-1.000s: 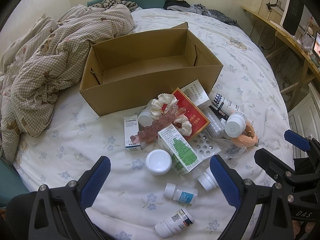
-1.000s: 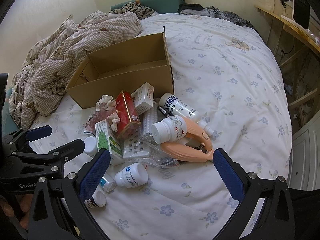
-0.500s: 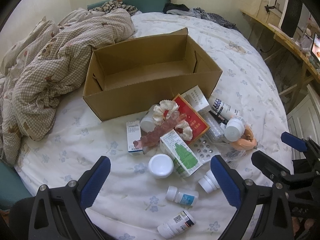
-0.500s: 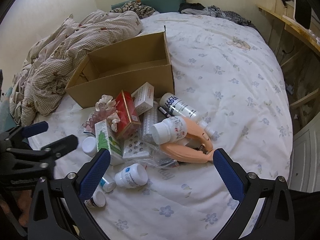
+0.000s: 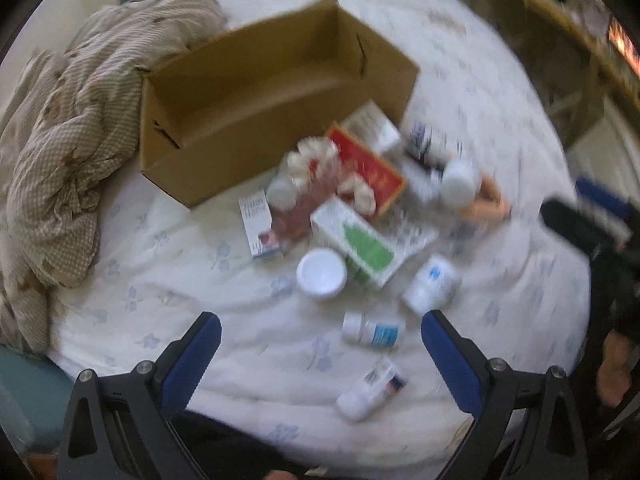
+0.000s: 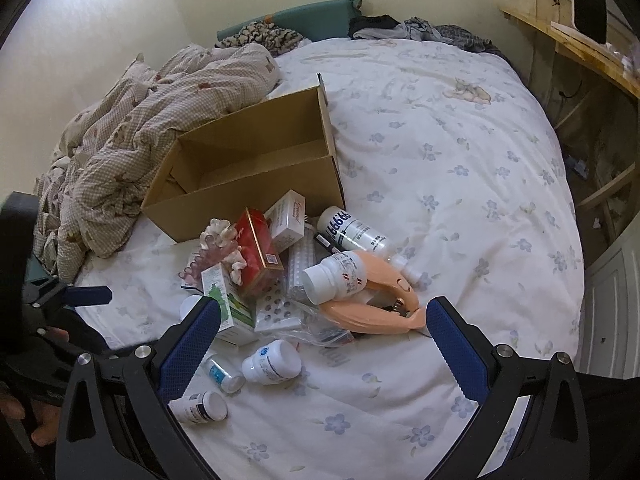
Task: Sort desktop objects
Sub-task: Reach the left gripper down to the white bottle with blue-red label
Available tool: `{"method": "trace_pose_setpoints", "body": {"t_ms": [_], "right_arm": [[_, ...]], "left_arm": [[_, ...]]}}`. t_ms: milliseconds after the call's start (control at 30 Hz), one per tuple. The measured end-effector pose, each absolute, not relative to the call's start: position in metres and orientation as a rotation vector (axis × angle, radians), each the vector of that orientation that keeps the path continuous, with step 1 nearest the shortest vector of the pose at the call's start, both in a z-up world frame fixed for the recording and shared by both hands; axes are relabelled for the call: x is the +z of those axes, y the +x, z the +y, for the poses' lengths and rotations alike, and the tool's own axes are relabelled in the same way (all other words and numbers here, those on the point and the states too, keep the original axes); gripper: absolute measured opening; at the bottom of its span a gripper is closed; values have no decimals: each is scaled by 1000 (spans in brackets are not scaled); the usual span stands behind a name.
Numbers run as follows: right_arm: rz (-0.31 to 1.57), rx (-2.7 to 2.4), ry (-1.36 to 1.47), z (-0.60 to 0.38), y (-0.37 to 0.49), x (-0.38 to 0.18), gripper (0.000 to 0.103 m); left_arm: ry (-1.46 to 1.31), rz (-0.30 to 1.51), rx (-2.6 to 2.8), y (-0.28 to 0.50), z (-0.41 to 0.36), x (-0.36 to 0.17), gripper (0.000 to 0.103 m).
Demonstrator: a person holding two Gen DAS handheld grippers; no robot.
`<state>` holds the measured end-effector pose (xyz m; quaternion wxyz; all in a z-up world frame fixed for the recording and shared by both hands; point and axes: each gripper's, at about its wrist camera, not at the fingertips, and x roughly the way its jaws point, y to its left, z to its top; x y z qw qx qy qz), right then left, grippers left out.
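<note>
An open, empty cardboard box (image 5: 276, 92) (image 6: 256, 176) sits on a flowered bedsheet. In front of it lies a heap: a red box (image 5: 366, 170) (image 6: 258, 252), a green-and-white carton (image 5: 354, 248) (image 6: 228, 308), white pill bottles (image 6: 336, 280) (image 5: 430, 288), a peach-coloured tool (image 6: 380, 304) and a white jar lid (image 5: 321, 274). My left gripper (image 5: 320, 348) is open, nothing between its blue fingers; a small bottle (image 5: 372, 332) lies just ahead. My right gripper (image 6: 320, 340) is open too, hovering over a white bottle (image 6: 272, 362). The left wrist view is blurred.
A checked quilt (image 5: 60, 152) (image 6: 152, 140) is bunched to the left of the box. The bed's right edge borders a wooden shelf (image 6: 576, 44) and a white cabinet (image 6: 612, 304). Bare sheet (image 6: 460, 152) spreads right of the heap.
My left gripper has swung, so its view is now blurred and the box sits tilted in it. The right view has barely shifted. Both grippers stay open.
</note>
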<state>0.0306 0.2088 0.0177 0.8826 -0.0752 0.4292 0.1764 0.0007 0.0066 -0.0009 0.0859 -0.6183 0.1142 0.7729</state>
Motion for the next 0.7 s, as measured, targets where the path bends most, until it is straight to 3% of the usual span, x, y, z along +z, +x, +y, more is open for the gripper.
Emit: {"method": "trace_pose_setpoints", "body": {"t_ms": [133, 267, 700], "right_arm": [[899, 373, -134, 206, 30, 21, 103], [898, 368, -111, 202, 32, 23, 103], [910, 337, -61, 187, 38, 25, 103]], "left_arm": [[-1827, 414, 2227, 6, 16, -3, 100], [-1851, 331, 2055, 12, 24, -8, 101], [-1837, 373, 1992, 14, 17, 0, 100]]}}
